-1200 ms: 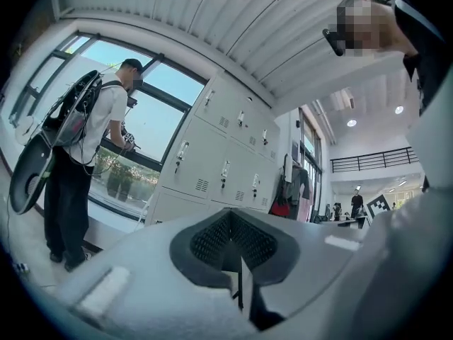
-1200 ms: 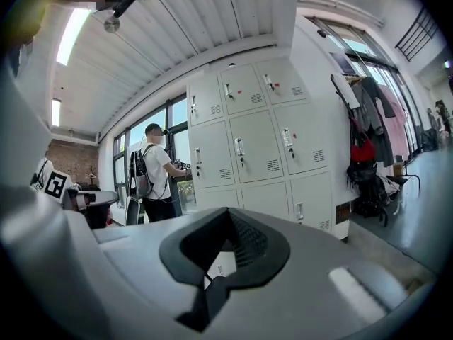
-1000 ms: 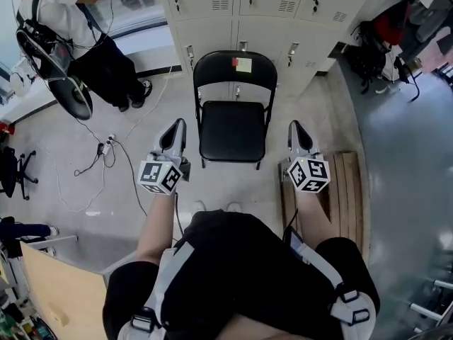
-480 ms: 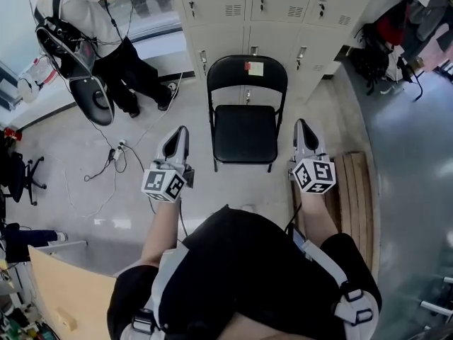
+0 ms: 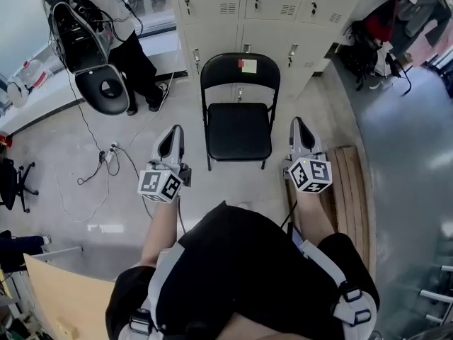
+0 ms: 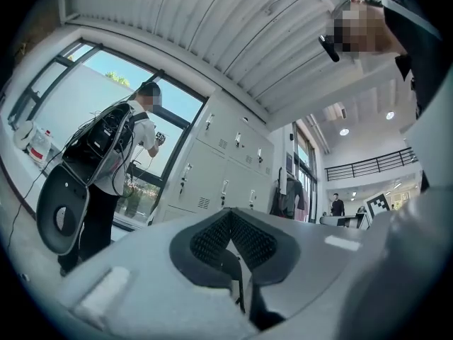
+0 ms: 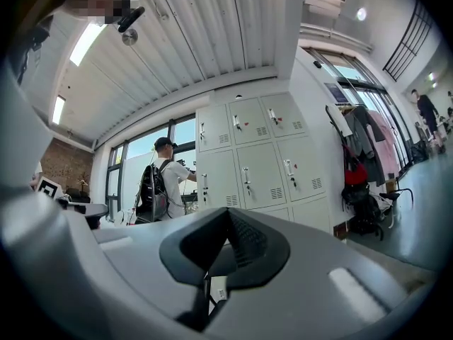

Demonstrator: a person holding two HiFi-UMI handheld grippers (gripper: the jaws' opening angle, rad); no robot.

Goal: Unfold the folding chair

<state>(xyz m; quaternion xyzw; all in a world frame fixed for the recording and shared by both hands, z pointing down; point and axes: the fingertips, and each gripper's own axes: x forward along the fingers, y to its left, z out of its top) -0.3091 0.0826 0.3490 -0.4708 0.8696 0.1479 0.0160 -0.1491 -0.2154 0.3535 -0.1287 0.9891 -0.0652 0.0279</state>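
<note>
A black metal folding chair (image 5: 238, 131) stands unfolded with its back to the lockers, seat flat, a pale label (image 5: 245, 65) on its backrest. My left gripper (image 5: 174, 130) hovers left of the seat, shut and empty. To the seat's right, my right gripper (image 5: 298, 124) is also shut and holds nothing. Neither touches the chair. In the left gripper view the left gripper (image 6: 231, 238) has its ribbed pads together. The right gripper (image 7: 225, 236) looks the same in its own view, with a sliver of the chair's label (image 7: 218, 287) showing below the pads.
Grey lockers (image 5: 283, 9) line the wall behind the chair. A wooden pallet (image 5: 347, 183) lies on the floor at the right. A person with a backpack (image 5: 78, 27) stands at the back left, cables (image 5: 106, 154) trailing nearby. Bags (image 5: 364, 52) sit at the back right.
Both grippers have drifted a little while staying shut on either side of the chair. The person at the back left has moved along the window. The chair has not moved.
</note>
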